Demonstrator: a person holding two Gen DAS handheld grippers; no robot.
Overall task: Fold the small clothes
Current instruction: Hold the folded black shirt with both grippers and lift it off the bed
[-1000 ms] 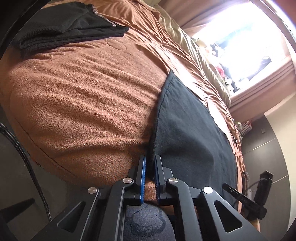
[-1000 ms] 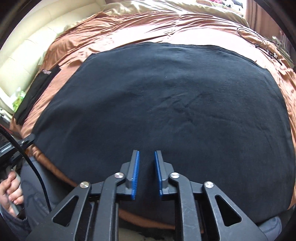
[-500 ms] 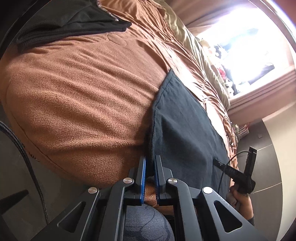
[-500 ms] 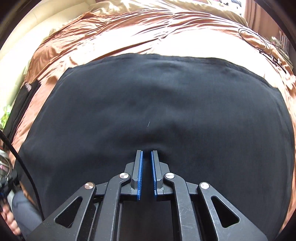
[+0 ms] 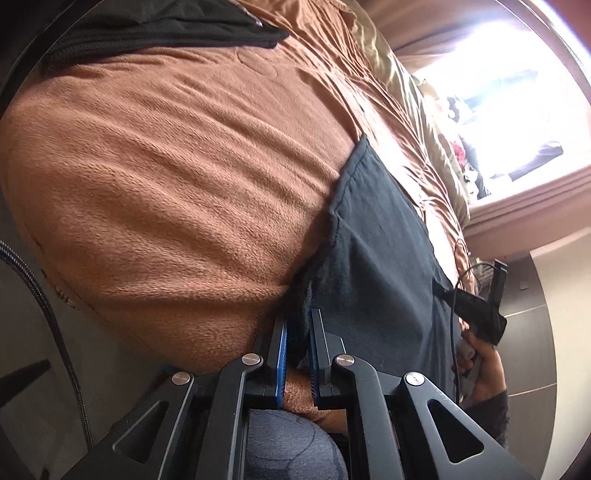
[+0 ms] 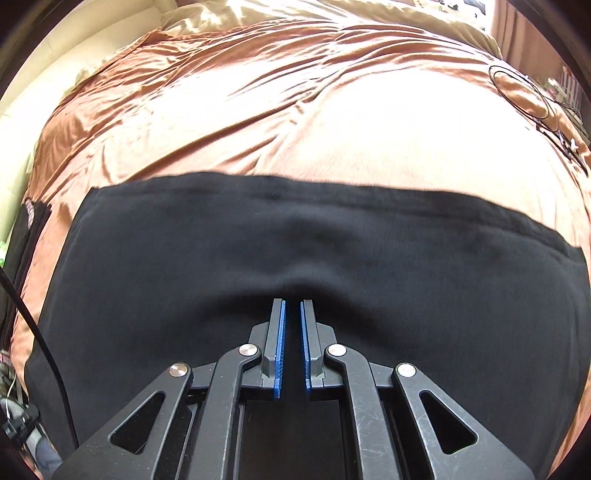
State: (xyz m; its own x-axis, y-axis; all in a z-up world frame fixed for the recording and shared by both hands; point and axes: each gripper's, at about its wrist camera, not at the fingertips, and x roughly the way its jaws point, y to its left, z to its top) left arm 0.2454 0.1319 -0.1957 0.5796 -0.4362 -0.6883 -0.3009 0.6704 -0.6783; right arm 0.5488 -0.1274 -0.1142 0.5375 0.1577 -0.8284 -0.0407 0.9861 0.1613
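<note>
Left wrist view: the left gripper (image 5: 297,325) has its blue-padded jaws closed on the near corner of a black garment (image 5: 380,266), whose fuzzy edge rises out from between the pads. The garment lies spread on a brown fleece blanket (image 5: 177,177) that covers the bed, running away from the gripper toward the right. A second dark folded garment (image 5: 159,26) sits at the far upper left of the blanket, well apart from the first. At the right edge a person's hand (image 5: 480,365) holds the handle of the right gripper, its black body partly in view over the cloth. A bright window (image 5: 517,81) glares beyond the bed; small items on its sill are too blurred to name.

Right wrist view: the right gripper (image 6: 291,306) is down on the black garment (image 6: 258,251), jaws drawn almost together, with the cloth puckered into folds at the tips, pinched between the pads. The garment's far hem runs straight across the blanket (image 6: 295,110). At the left edge lies a dark item (image 6: 27,221) with a small label, its writing unreadable. A thin looped cable (image 6: 524,92) rests on the blanket at the far right.
</note>
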